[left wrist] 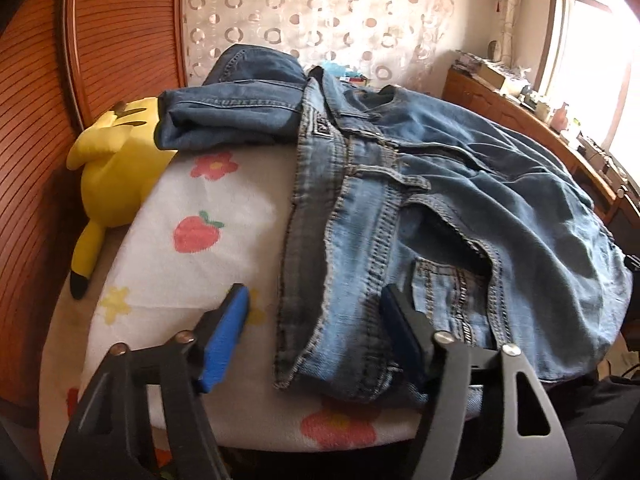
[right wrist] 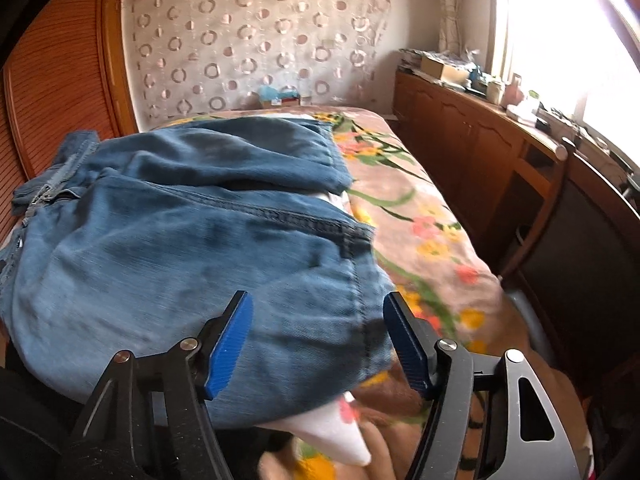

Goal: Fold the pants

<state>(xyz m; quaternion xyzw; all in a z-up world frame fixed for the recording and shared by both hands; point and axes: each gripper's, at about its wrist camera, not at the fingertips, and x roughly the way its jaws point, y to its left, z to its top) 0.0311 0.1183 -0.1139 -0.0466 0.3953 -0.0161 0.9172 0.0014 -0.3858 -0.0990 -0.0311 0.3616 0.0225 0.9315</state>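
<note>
Light blue jeans (left wrist: pixel 440 208) lie spread across the bed, waistband and fly toward me in the left wrist view. My left gripper (left wrist: pixel 316 300) stands open astride the near waistband edge. Its left pad (left wrist: pixel 228 332) rests over the white sheet, clear of the denim, and its right pad (left wrist: pixel 400 340) lies over the pocket area. In the right wrist view the jeans' leg end (right wrist: pixel 180 248) lies near. My right gripper (right wrist: pixel 319 304) is open with the hem corner between its fingers, neither pad pressing.
A darker folded pair of jeans (left wrist: pixel 232 108) and a yellow plush toy (left wrist: pixel 116 168) sit at the far left by the wooden slatted panel (left wrist: pixel 36 120). The floral bedspread (right wrist: pixel 420 220) runs on to the right. A wooden cabinet (right wrist: pixel 460 140) and a chair (right wrist: pixel 560 200) line that side.
</note>
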